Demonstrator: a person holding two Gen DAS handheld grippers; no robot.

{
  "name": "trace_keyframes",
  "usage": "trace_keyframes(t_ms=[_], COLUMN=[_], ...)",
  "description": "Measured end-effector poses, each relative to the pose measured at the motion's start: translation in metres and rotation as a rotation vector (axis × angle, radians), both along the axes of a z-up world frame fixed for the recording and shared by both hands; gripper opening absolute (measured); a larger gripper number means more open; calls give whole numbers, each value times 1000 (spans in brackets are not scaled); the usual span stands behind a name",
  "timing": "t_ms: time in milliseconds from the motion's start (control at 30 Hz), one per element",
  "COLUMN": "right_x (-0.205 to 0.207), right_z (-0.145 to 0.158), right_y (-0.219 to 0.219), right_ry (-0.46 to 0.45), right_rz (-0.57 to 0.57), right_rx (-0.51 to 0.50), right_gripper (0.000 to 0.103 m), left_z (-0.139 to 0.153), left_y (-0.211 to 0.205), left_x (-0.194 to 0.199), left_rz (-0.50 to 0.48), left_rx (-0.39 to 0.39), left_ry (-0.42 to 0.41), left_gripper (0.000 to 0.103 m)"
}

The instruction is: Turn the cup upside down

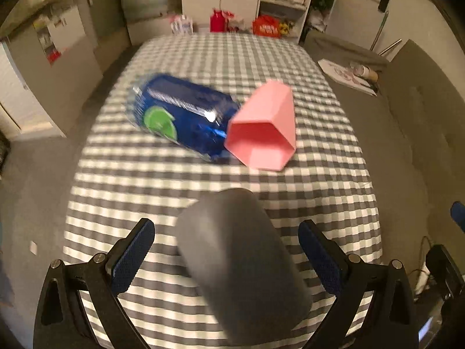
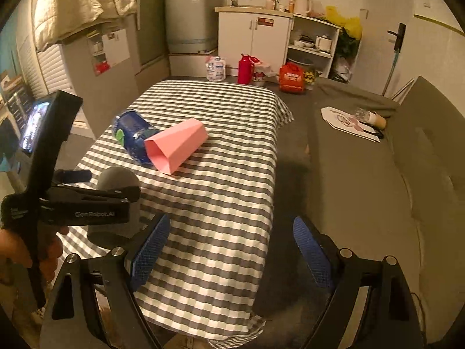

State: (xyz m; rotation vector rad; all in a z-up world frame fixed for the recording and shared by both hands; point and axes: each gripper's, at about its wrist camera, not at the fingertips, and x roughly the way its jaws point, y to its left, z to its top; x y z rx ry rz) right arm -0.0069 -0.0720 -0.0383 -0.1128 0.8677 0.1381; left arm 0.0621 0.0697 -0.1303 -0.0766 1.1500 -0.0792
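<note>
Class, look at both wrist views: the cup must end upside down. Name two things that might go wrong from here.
1. The pink cup lies on its side touching the blue packet; gripping it may drag or pinch the packet.
2. The grey cylinder stands between the open left gripper fingers, apparently ungripped; moving towards the cup may topple it on the checked tablecloth.

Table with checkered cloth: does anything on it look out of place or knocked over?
Yes. The pink cup lies on its side, its open mouth toward the cameras, touching a blue package also lying flat. A grey cylinder lies tipped between the open left hand-held gripper fingers.
</note>
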Motion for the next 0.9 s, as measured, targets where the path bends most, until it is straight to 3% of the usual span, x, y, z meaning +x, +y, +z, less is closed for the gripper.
trace_keyframes(t_ms=[233, 300, 467, 767, 900], right_x=[6, 9, 14, 19, 19], right_z=[-2, -4, -9, -10, -8], right_y=[8, 10, 7, 5, 9], right_ry=[6, 16, 25, 17, 15], right_rz=[-6, 0, -28, -80, -70], right_rx=[-39, -36, -34, -41, -34], right_gripper=[87, 87, 87, 87, 87], left_z=[-34, -36, -24, 24, 31], left_y=[2, -1, 0, 21, 25], left_x=[9, 9, 9, -1, -8], left_rz=[-6, -24, -60, -35, -38], left_rx=[-92, -90, -117, -59, -41], left_ry=[114, 113, 79, -169, -302], left_gripper=[98, 89, 81, 77, 76])
